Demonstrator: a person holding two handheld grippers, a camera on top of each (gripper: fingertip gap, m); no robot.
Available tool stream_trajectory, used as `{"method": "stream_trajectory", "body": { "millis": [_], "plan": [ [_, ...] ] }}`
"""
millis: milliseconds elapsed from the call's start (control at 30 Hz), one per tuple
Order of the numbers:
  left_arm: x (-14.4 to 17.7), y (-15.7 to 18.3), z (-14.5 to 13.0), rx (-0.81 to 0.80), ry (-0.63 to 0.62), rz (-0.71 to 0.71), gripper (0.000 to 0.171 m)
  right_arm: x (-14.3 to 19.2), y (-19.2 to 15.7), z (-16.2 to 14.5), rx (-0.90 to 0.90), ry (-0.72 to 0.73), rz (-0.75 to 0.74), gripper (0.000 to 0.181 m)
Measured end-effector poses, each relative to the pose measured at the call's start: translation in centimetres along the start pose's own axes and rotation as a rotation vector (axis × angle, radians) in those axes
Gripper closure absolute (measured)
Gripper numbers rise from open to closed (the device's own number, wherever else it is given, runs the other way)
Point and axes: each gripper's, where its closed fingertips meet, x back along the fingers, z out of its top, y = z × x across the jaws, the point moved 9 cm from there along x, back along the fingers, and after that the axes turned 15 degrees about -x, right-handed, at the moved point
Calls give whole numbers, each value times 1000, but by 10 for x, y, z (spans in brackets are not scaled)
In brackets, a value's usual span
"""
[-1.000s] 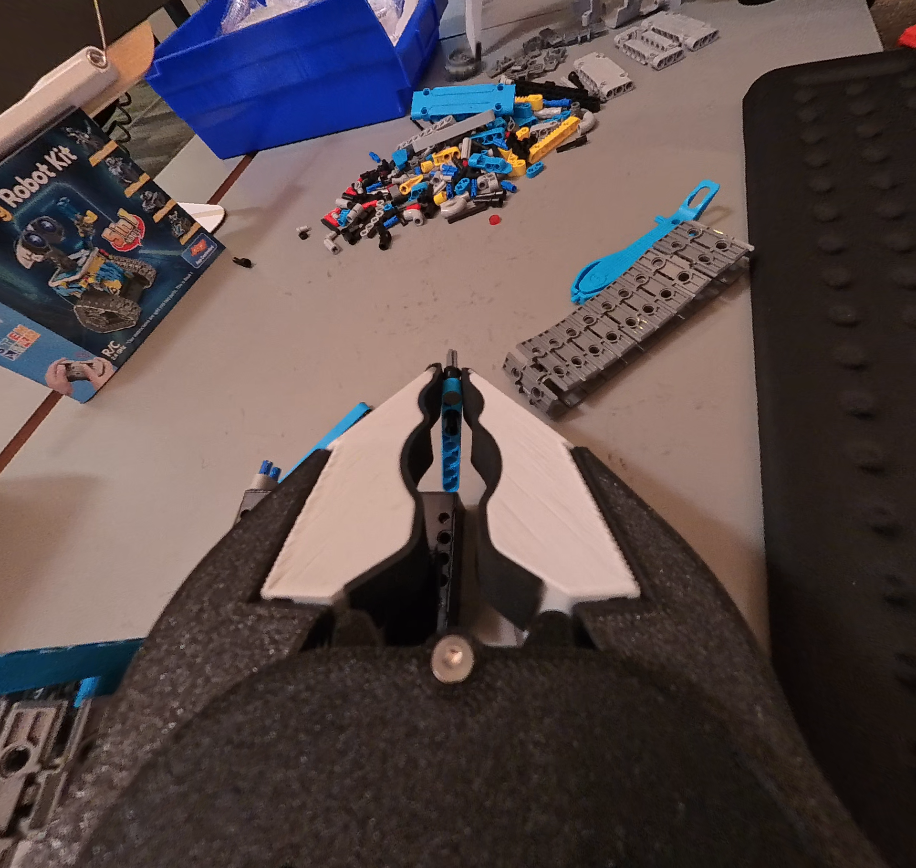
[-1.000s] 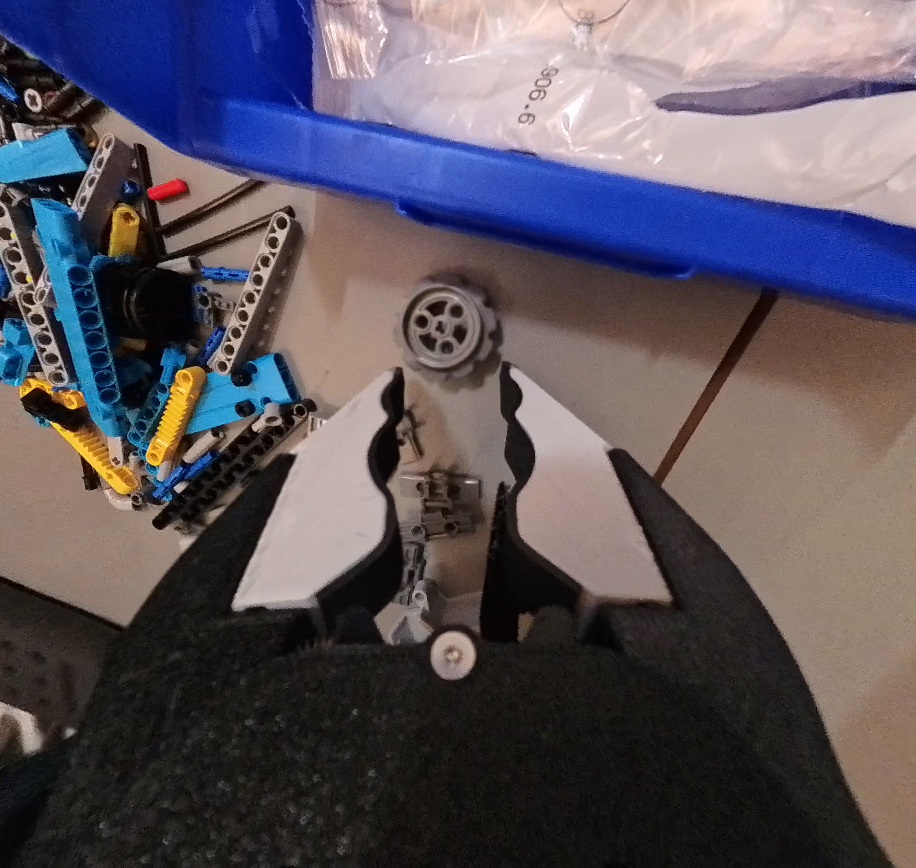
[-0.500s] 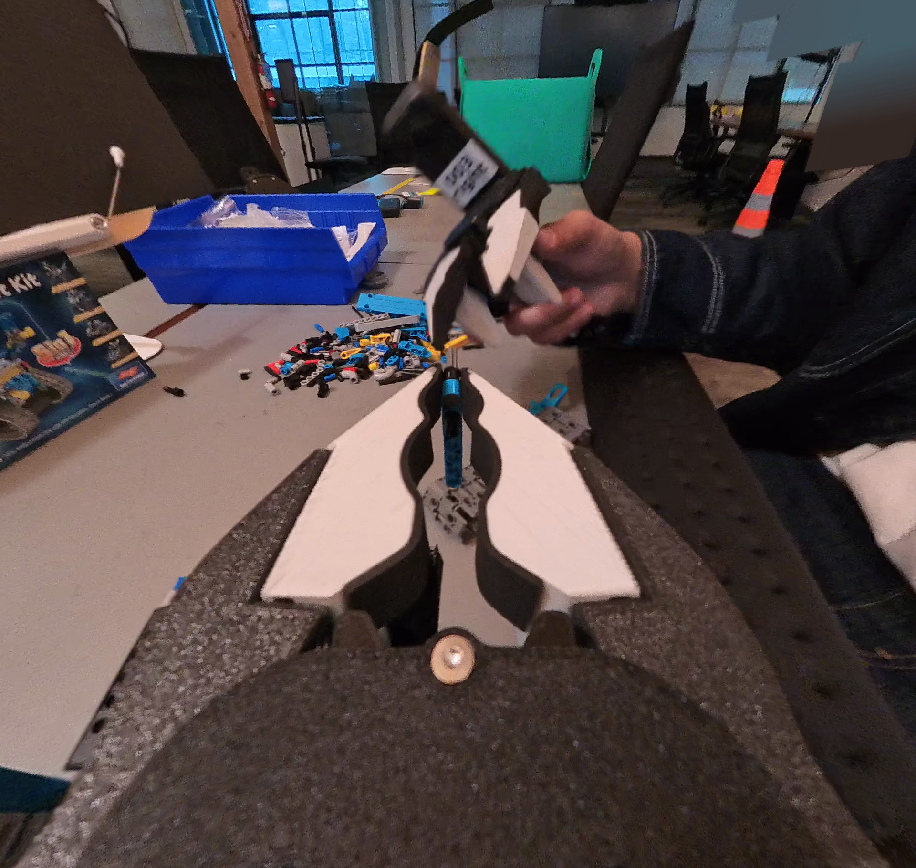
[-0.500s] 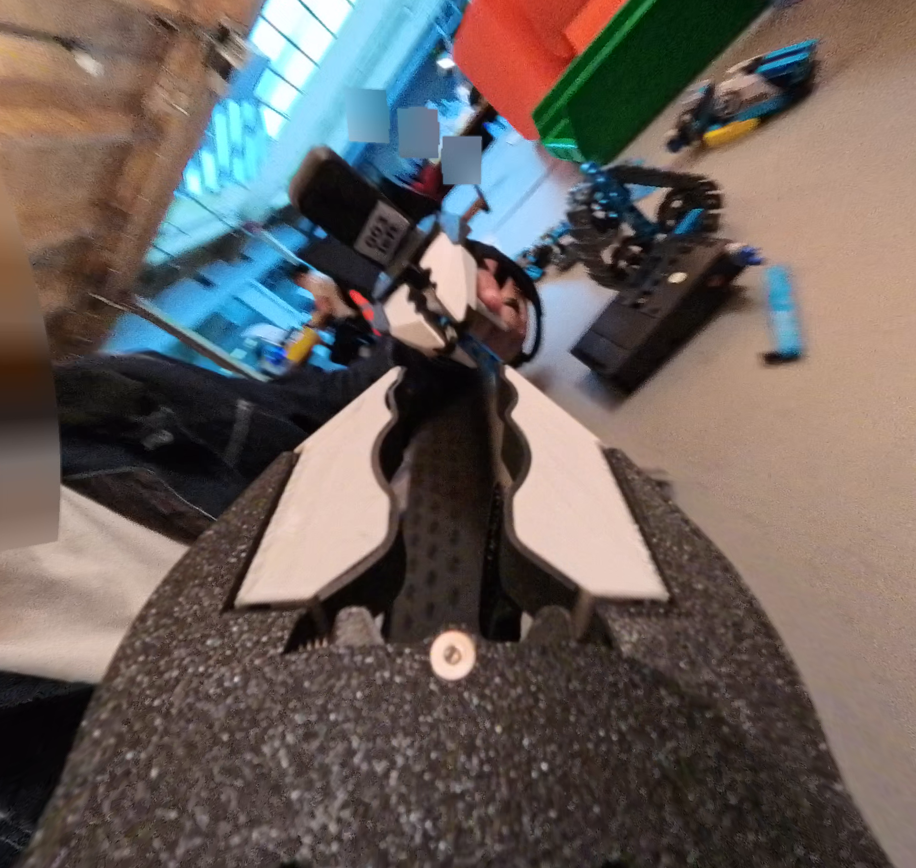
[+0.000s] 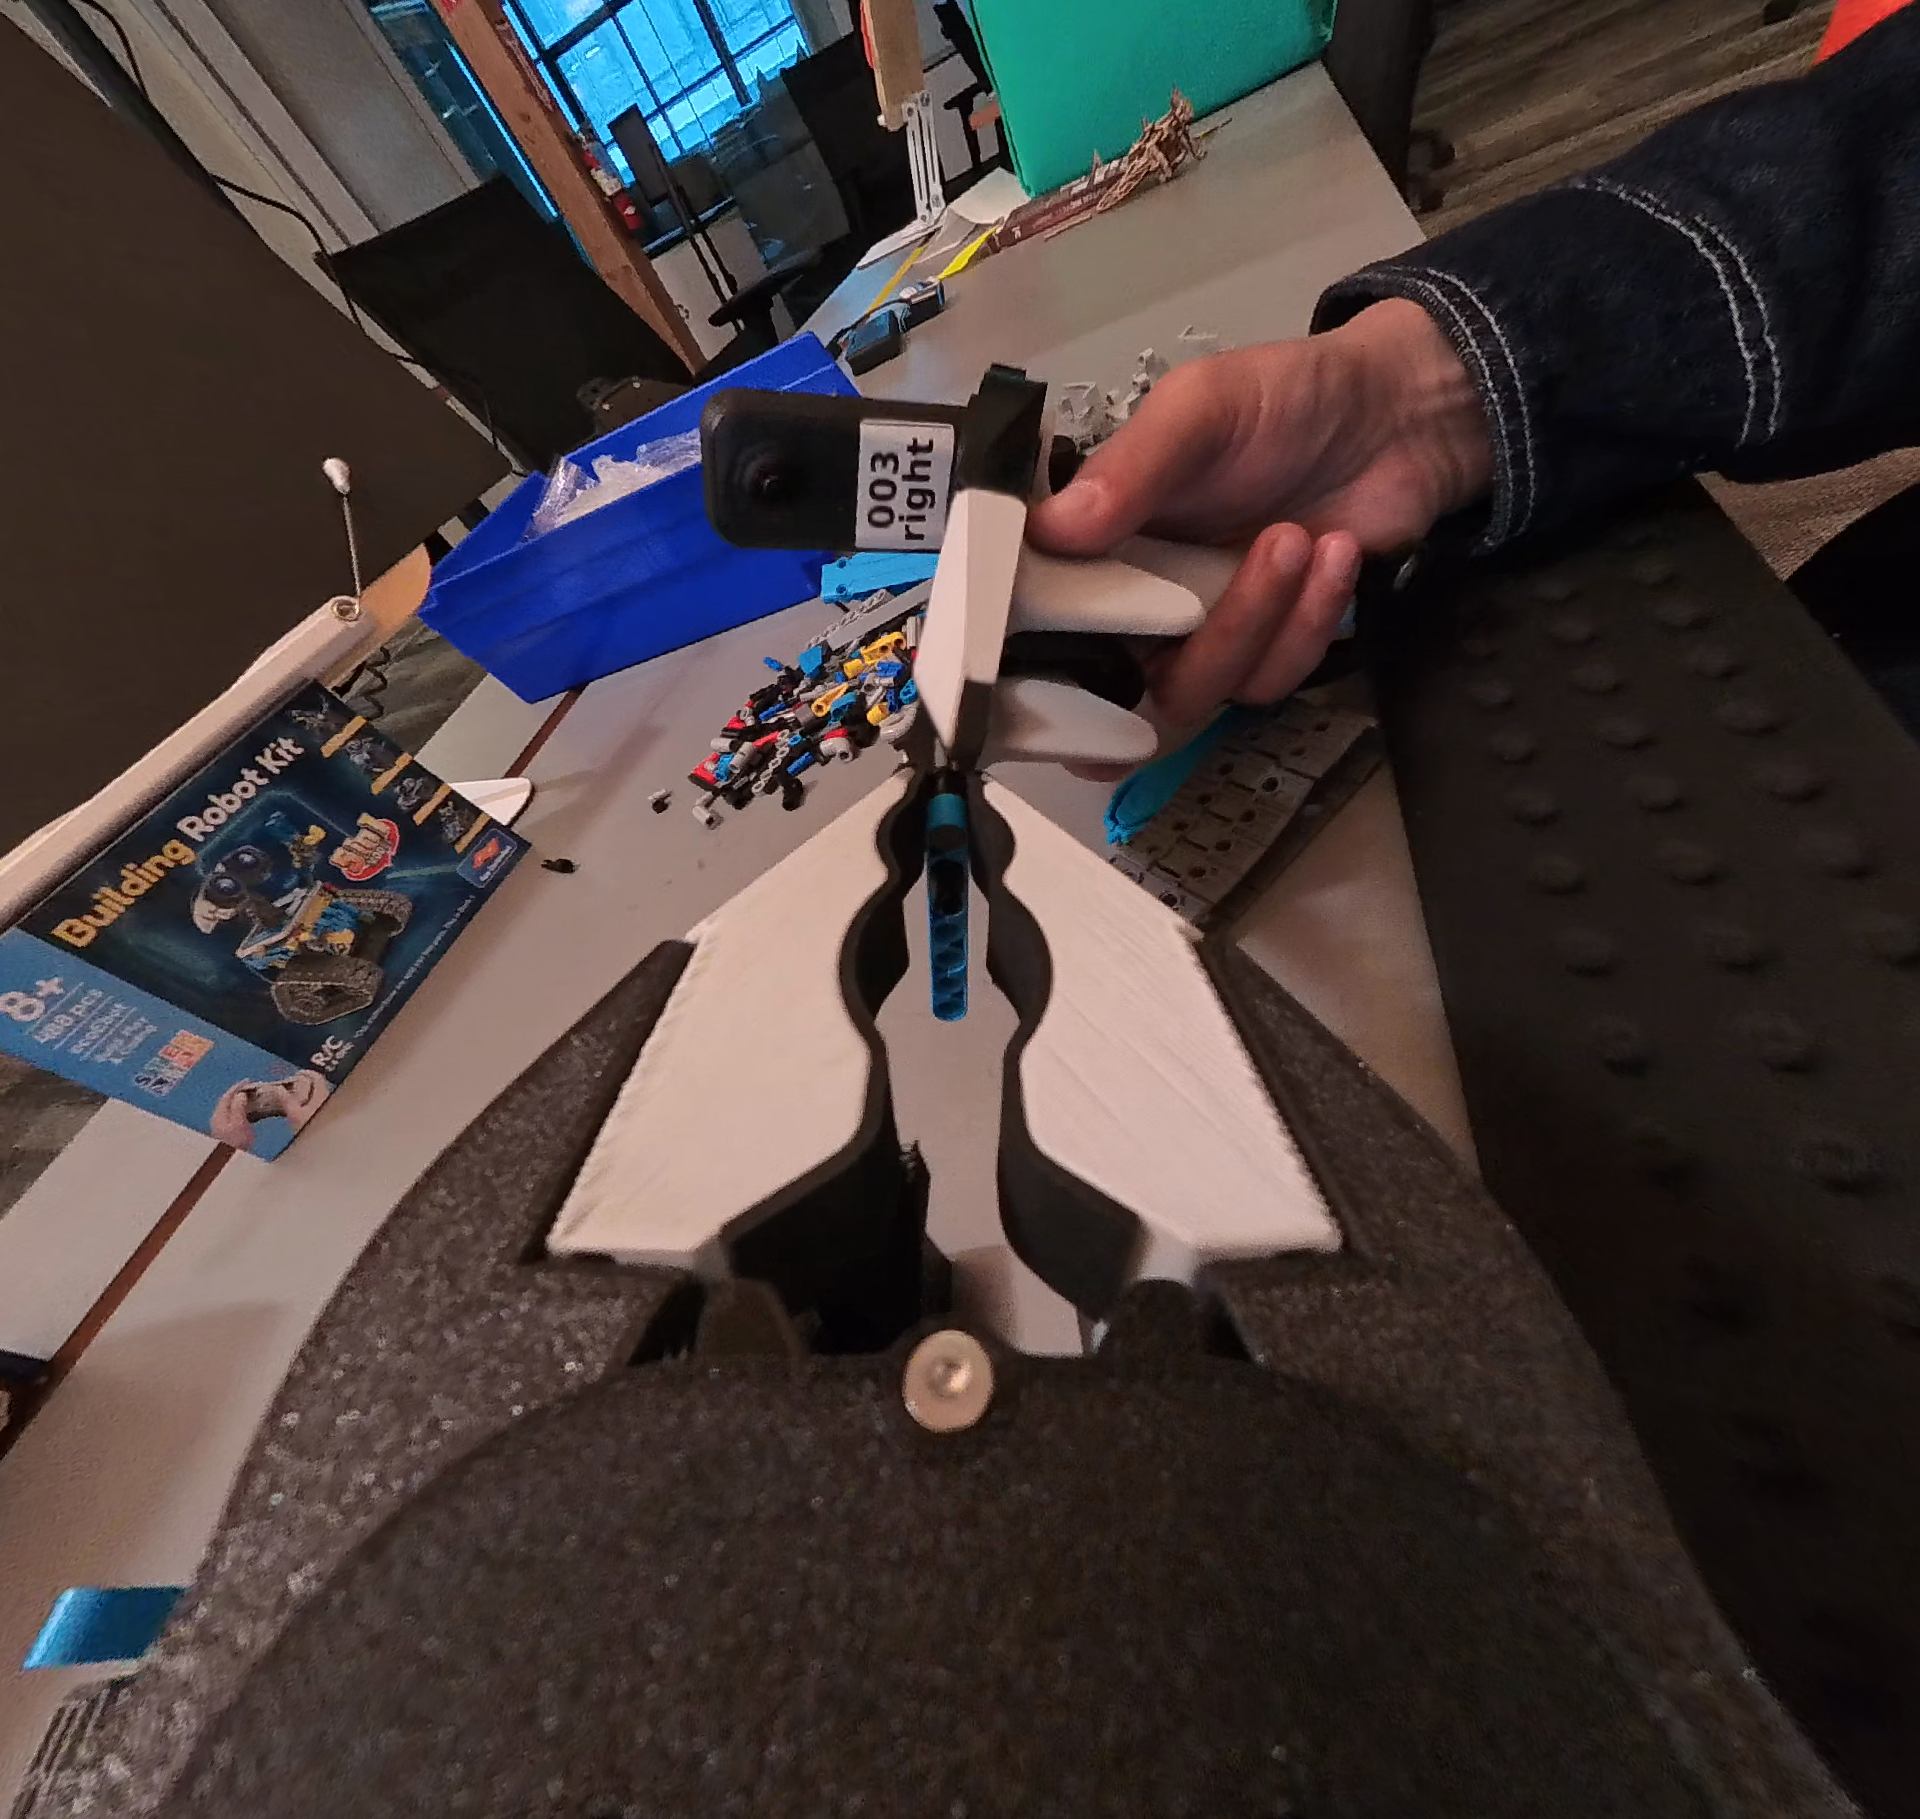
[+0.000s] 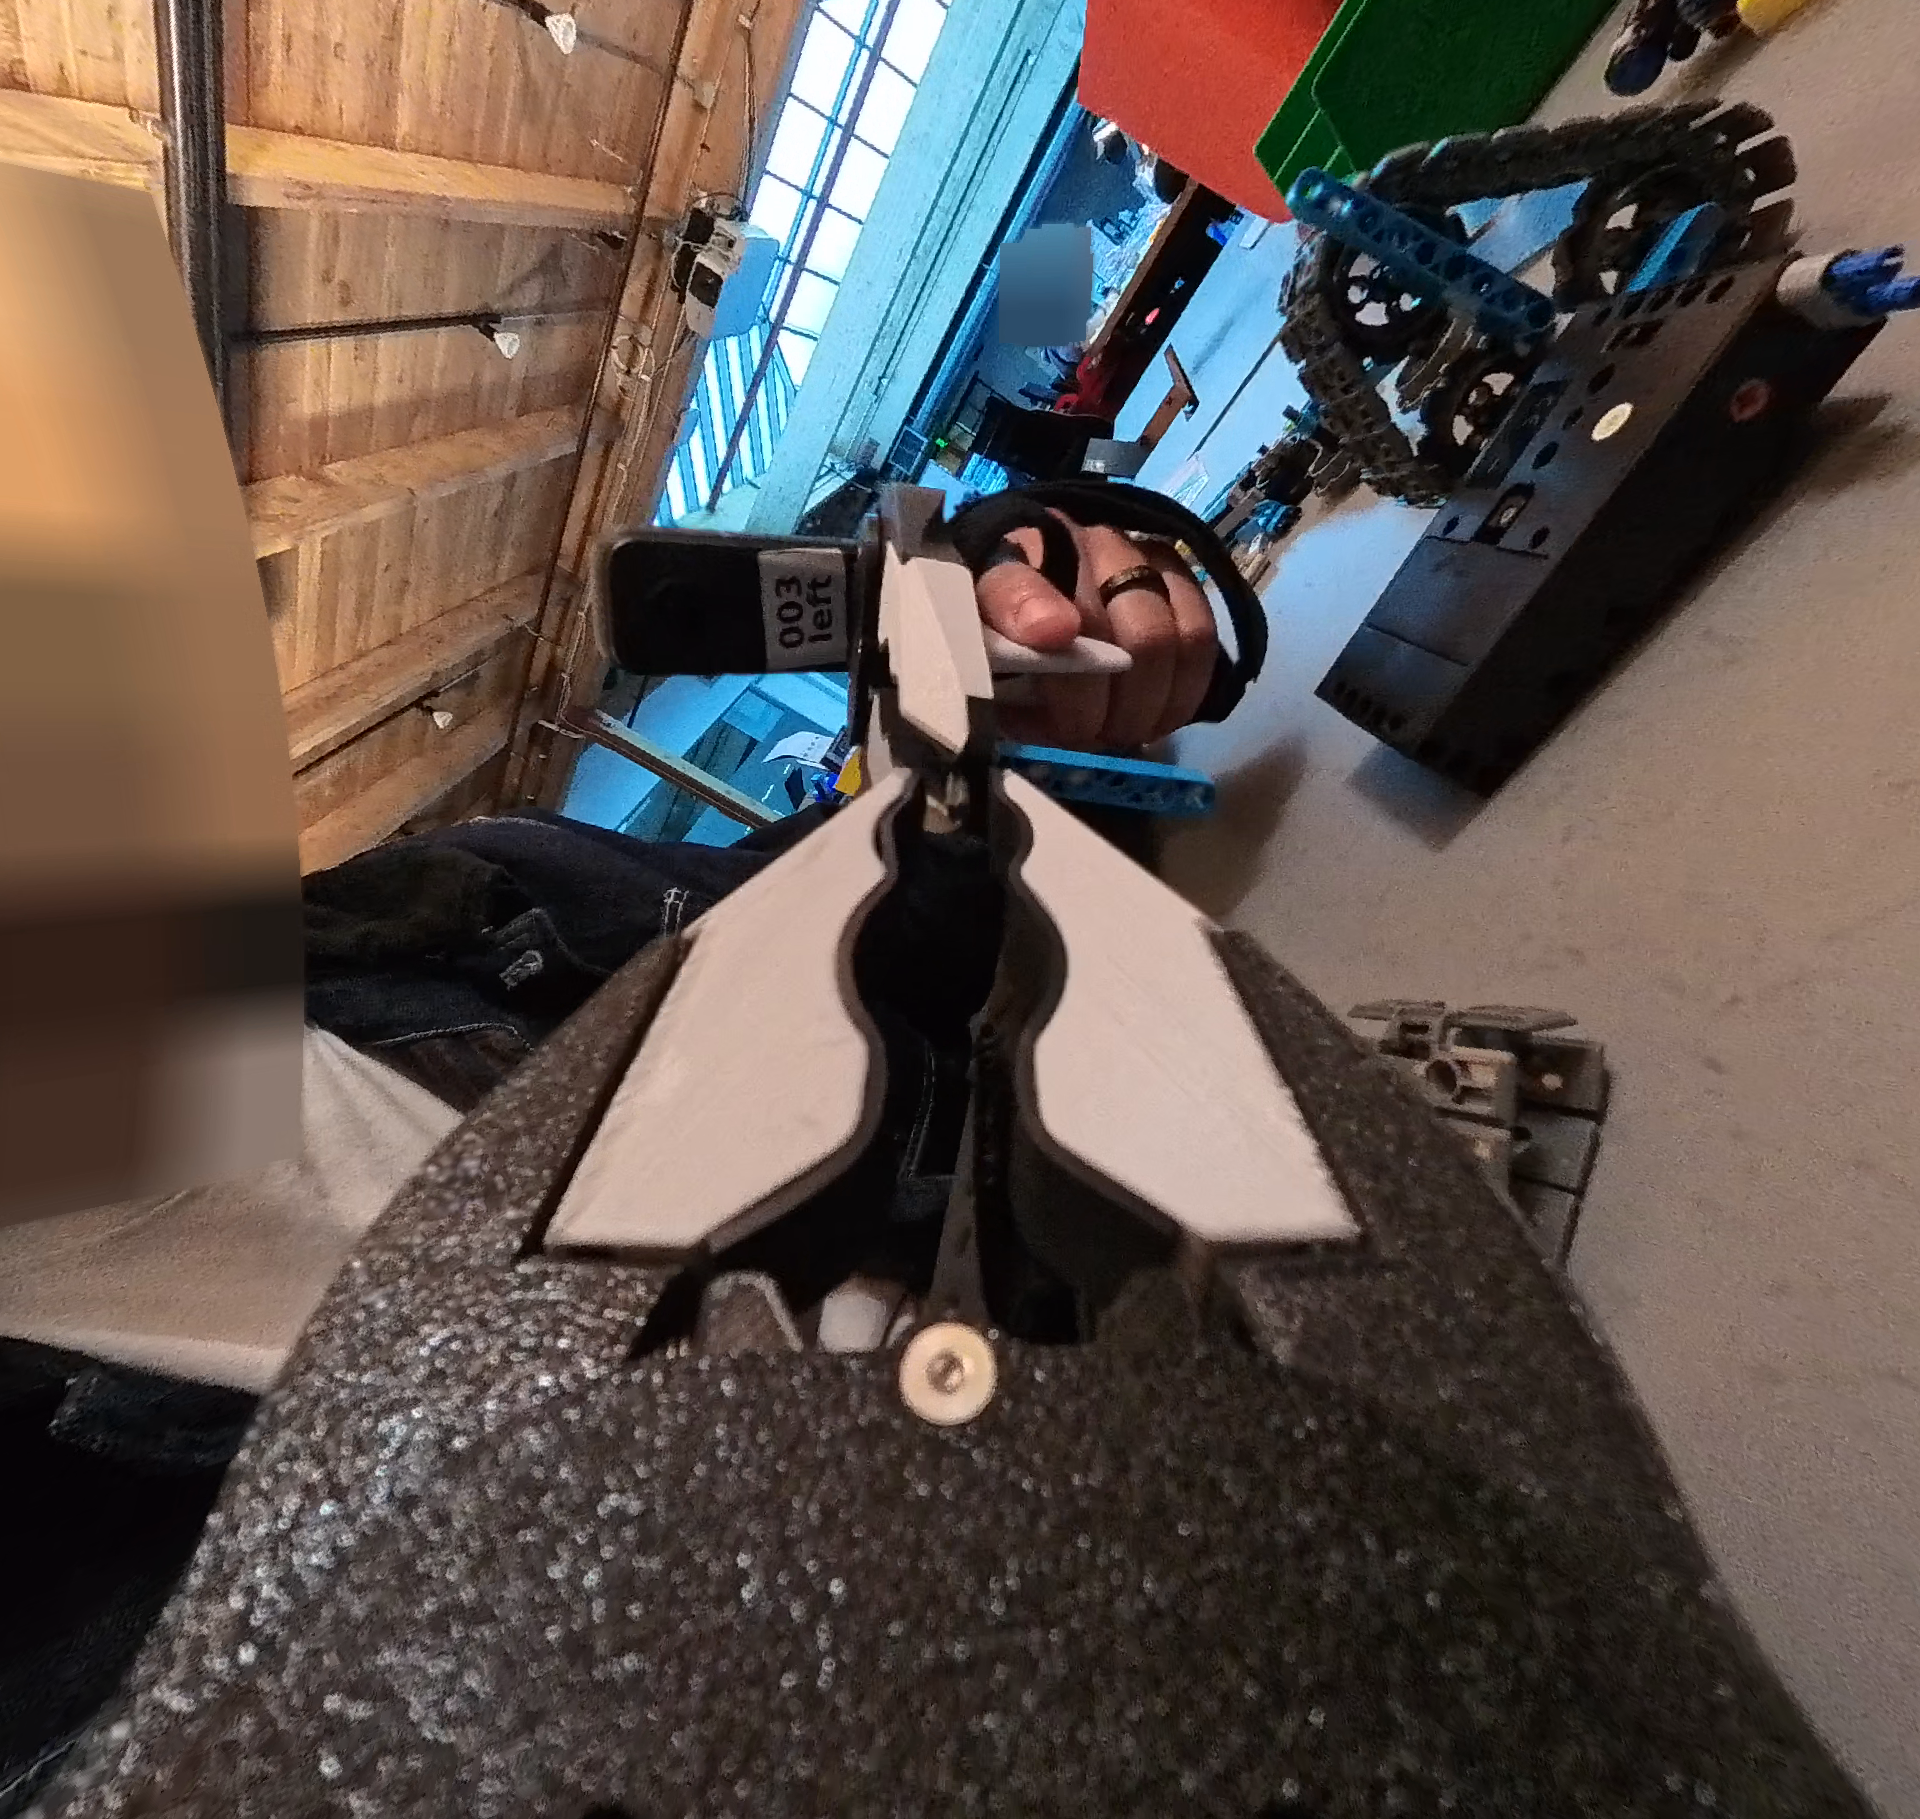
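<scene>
My left gripper (image 5: 945, 782) is shut on a blue holed beam (image 5: 945, 917) that runs back between its fingers. A short grey pin sticks out at the beam's front end. My right gripper (image 5: 948, 746), held by a hand (image 5: 1247, 481), comes in from above and meets that end tip to tip. In the right wrist view my right gripper (image 6: 948, 793) is closed to a narrow gap on the small grey pin (image 6: 940, 811). The left gripper (image 6: 940, 741) faces it, and the blue beam (image 6: 1101, 782) juts out sideways. Both are held above the table.
A blue bin (image 5: 623, 574), a pile of small parts (image 5: 810, 720), a kit box (image 5: 239, 917) and a grey track strip (image 5: 1247, 813) lie on the table. A black studded mat (image 5: 1662, 938) is to the right. A tracked build on a black block (image 6: 1558, 367) stands behind. My two grippers' fingertips are within a few centimetres of each other.
My right gripper left the grey wheel by the blue bin, swung over to the left gripper and narrowed onto the beam's end. My left gripper lifted and tilted up with the blue beam.
</scene>
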Motion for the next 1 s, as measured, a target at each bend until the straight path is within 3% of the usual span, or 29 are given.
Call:
{"method": "stream_trajectory", "body": {
  "millis": [233, 533, 767, 1000],
  "plan": [
    [-1, 6, 0, -88, -66, 25, 163, 3, 2, 0, 27, -10, -66, 178],
    [-1, 7, 0, -143, -113, 46, 165, 14, 5, 3, -5, -22, -47, 178],
    [8, 4, 12, -99, -34, 42, 166, 10, 0, 1, -55, -70, 89, 177],
    [13, 5, 14, -69, -22, 19, 166, 15, -1, 2, -48, -112, 85, 178]
  ]
}}
